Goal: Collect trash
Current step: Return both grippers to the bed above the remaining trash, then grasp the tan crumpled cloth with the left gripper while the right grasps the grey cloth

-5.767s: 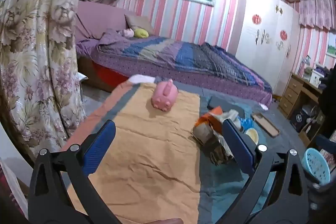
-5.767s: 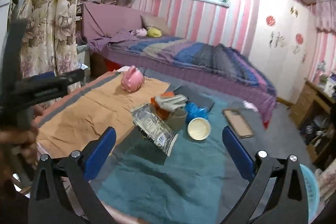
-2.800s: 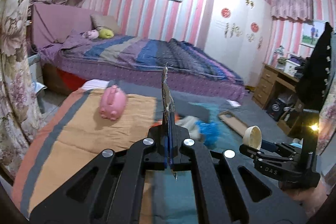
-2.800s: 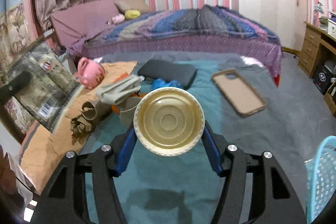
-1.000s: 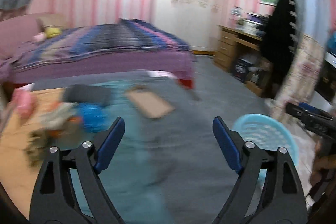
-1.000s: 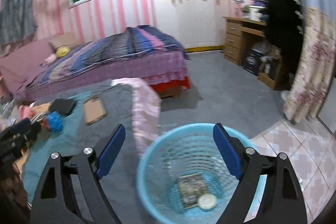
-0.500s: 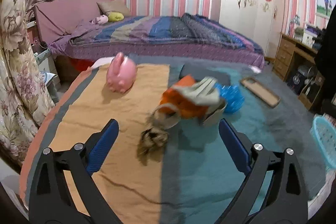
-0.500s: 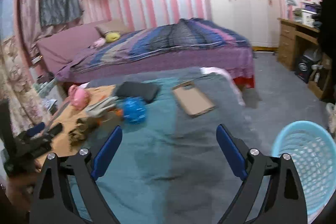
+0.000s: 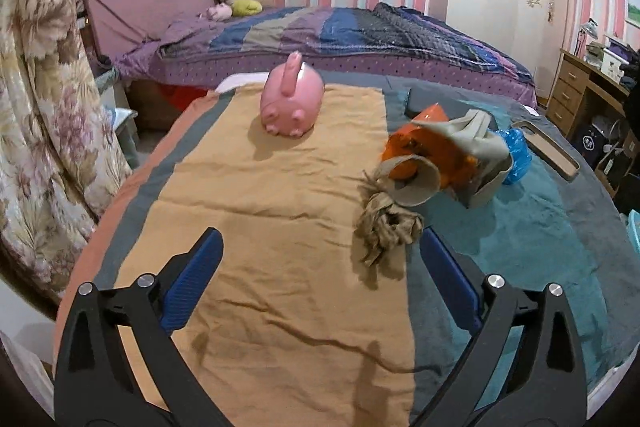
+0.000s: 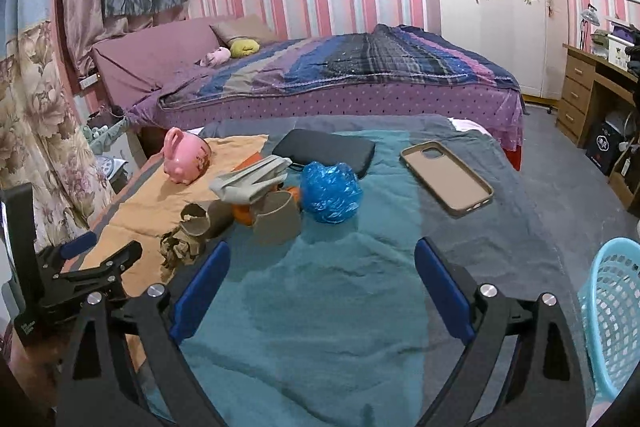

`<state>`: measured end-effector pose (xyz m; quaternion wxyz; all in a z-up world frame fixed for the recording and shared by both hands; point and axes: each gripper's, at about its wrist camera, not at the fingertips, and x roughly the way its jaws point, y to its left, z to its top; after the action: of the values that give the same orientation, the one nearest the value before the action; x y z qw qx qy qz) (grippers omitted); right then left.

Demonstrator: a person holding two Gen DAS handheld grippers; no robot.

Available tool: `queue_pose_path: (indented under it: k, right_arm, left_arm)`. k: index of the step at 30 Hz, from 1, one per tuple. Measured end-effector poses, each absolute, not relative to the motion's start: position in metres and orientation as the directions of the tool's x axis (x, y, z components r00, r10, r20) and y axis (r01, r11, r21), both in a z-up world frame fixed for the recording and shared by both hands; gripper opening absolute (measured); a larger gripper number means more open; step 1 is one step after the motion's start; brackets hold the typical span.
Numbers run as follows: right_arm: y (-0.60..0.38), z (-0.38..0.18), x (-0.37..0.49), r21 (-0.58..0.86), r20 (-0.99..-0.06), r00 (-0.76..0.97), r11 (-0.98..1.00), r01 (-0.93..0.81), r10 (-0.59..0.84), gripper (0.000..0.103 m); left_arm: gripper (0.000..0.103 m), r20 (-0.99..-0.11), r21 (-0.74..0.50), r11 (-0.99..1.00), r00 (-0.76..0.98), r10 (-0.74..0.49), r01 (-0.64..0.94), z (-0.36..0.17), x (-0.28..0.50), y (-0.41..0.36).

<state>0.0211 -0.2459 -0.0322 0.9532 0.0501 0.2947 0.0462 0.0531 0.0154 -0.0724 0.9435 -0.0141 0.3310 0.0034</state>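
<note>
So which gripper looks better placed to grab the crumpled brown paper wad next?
Left, probably. The left gripper is open and empty, with the crumpled brown paper wad just ahead of its right finger. The right gripper, also open and empty, faces bare teal cloth, the wad off to its left.

Left gripper (image 9: 320, 267): two matte black arms rise from the lower corners of the left wrist frame, each a flat plate with a long triangular cut-out. Round silver screw heads sit in pairs near the top of each arm. Fingers (image 9: 191, 286) end in blue pads, long, flat and slightly ribbed, facing inward.

Right gripper (image 10: 320, 285): same build in the right wrist frame, with black cut-out arms, silver screws and blue pads (image 10: 440, 293).

At the lower left of the right wrist frame the left gripper shows side-on: a black boxy body, small pale lettering too small to read, and a blue pad tip.

A hand (image 10: 30, 359) shows beneath it at the frame edge; no sleeve can be made out.
</note>
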Motion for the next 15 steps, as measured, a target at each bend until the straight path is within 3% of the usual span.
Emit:
queue_pose_path:
  k: [15]
  right_arm:
    - [-0.253,-0.040,0.028,0.134,-0.582,0.805,0.990,-0.042,0.113,0.092]
  left_arm:
    - [0.096,-0.685,-0.094,0.994,0.722,-0.098,0.046,-0.095,0.076,-0.008]
